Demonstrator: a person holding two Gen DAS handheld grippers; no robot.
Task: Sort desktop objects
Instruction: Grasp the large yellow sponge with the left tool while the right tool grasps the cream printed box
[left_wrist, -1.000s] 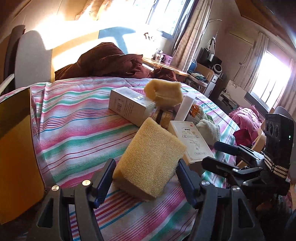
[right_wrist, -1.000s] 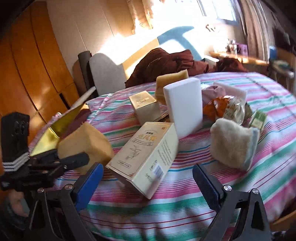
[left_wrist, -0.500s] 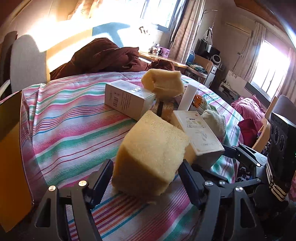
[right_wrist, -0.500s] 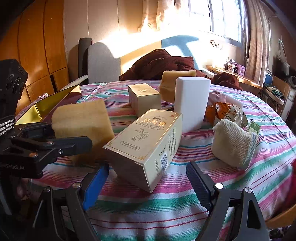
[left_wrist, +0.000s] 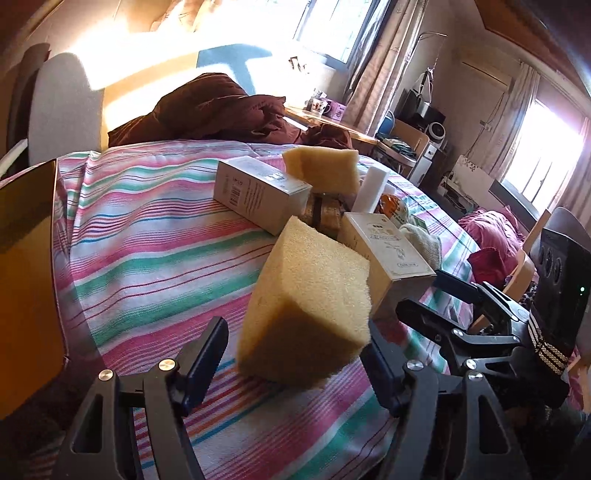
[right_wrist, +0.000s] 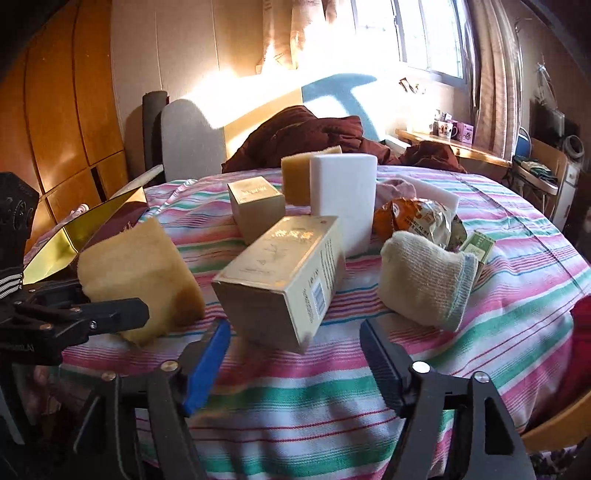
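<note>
A yellow sponge block (left_wrist: 306, 314) stands tilted between the open fingers of my left gripper (left_wrist: 295, 354); the right finger touches it, the left stands clear. It also shows in the right wrist view (right_wrist: 136, 273). My right gripper (right_wrist: 295, 354) is open around the near end of a cream carton (right_wrist: 284, 273), not touching it. That carton (left_wrist: 388, 254) lies just right of the sponge. Behind are a white box (left_wrist: 258, 192), a second sponge (left_wrist: 325, 170), a white foam block (right_wrist: 343, 199), a small gold box (right_wrist: 255, 206), a snack bag (right_wrist: 413, 218) and a sock (right_wrist: 424, 280).
All of it sits on a round table with a striped cloth (left_wrist: 147, 236). A gold tray (left_wrist: 26, 258) stands at the table's left edge. A brown blanket (left_wrist: 221, 107) lies past the far edge. The right gripper's body (left_wrist: 517, 317) is close beside the left one.
The sponge has tipped from leaning flat to standing on end, nearer the left gripper. The right gripper has closed in on the cream carton, which now sits between its fingers.
</note>
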